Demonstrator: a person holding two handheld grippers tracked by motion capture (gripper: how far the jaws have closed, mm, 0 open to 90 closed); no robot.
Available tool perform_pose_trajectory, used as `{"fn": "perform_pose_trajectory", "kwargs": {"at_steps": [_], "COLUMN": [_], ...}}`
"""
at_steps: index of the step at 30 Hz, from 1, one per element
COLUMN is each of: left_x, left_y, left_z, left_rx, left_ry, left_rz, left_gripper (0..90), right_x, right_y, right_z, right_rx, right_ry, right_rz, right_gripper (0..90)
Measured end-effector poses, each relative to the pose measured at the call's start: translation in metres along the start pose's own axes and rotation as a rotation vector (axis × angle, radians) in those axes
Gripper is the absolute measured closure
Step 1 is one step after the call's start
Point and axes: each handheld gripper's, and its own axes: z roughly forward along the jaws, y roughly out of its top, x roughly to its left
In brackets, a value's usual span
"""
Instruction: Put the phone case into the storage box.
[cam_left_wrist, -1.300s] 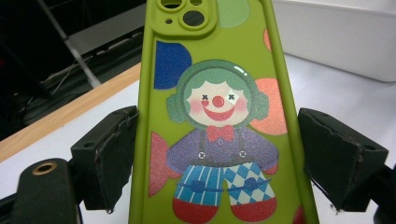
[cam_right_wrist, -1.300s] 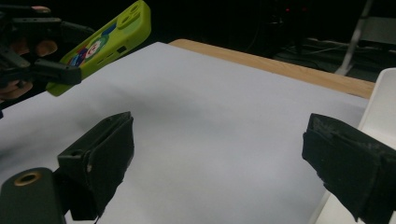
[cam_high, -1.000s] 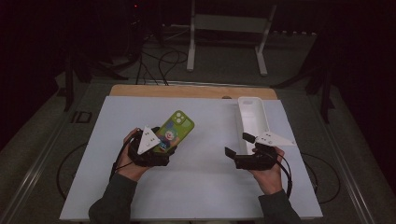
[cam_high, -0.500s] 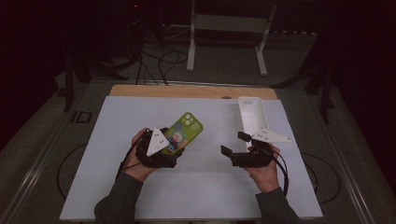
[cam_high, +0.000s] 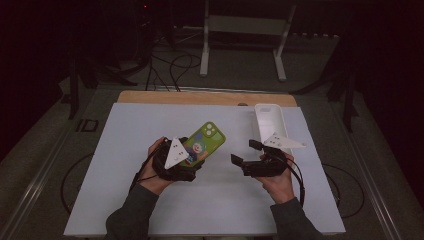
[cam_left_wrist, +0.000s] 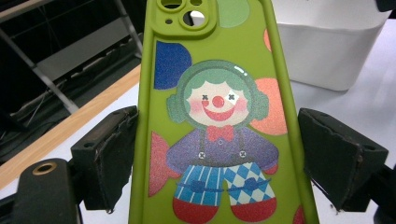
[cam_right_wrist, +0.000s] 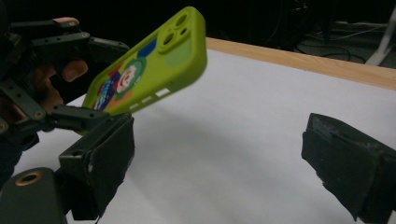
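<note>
A green phone case printed with a clown is held off the white table. My left gripper is shut on its two long edges, with the camera cut-out end pointing away from the hand. In the left gripper view both black pads sit against the case's sides. To the right, my right gripper is open with nothing between its jaws and points left toward the case. In the right gripper view the case hangs tilted above the table, ahead and to the left.
A white oblong tray stands at the back right of the white tabletop, and appears behind the case in the left gripper view. A wooden strip runs along the far edge. Cables and a metal stand lie on the dark floor beyond.
My left gripper has carried the phone case to the right, toward the table's middle. The right hand has barely shifted.
</note>
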Motion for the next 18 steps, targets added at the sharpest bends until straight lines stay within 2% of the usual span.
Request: {"fn": "perform_pose_trajectory", "kwargs": {"at_steps": [8,18], "left_x": [-0.005,-0.010], "left_y": [0.003,0.005], "left_z": [0.003,0.008], "left_rx": [-0.003,-0.003], "left_ry": [-0.009,-0.026], "left_rz": [0.013,0.026], "left_gripper": [16.3,16.3], "right_x": [0.003,0.002], "right_y": [0.004,0.005], "right_z": [0.009,0.019], "right_rx": [-0.003,0.012], "right_ry": [0.015,0.059], "right_rz": [0.024,0.060], "right_gripper": [11.8,13.3]}}
